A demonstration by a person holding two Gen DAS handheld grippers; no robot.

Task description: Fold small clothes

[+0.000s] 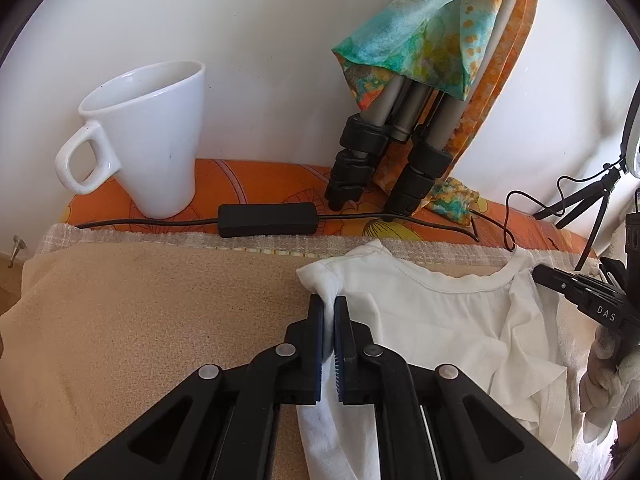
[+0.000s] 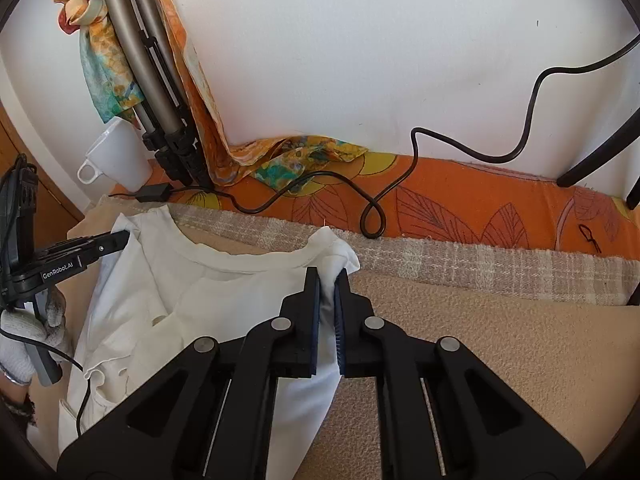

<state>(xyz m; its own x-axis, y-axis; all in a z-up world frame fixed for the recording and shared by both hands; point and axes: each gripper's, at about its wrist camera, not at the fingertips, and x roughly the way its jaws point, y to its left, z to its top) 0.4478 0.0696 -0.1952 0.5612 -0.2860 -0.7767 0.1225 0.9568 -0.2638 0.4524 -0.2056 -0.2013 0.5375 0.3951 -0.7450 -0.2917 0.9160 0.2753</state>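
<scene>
The beige surface (image 1: 120, 320) carries the white shirt (image 1: 440, 320) (collar on the far side). The left gripper (image 1: 329, 304) pinches its left shoulder, the right gripper (image 2: 328, 280) its right shoulder. A white mug (image 1: 156, 136) stands far left.

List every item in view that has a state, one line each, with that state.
white shirt: crumpled, unfolded, pinched at both shoulders
left gripper: shut on the shirt's shoulder
right gripper: shut on the other shoulder
white mug: upright, looks empty
tripod: legs folded together, scarf draped over it
black cable: loose, looped
</scene>
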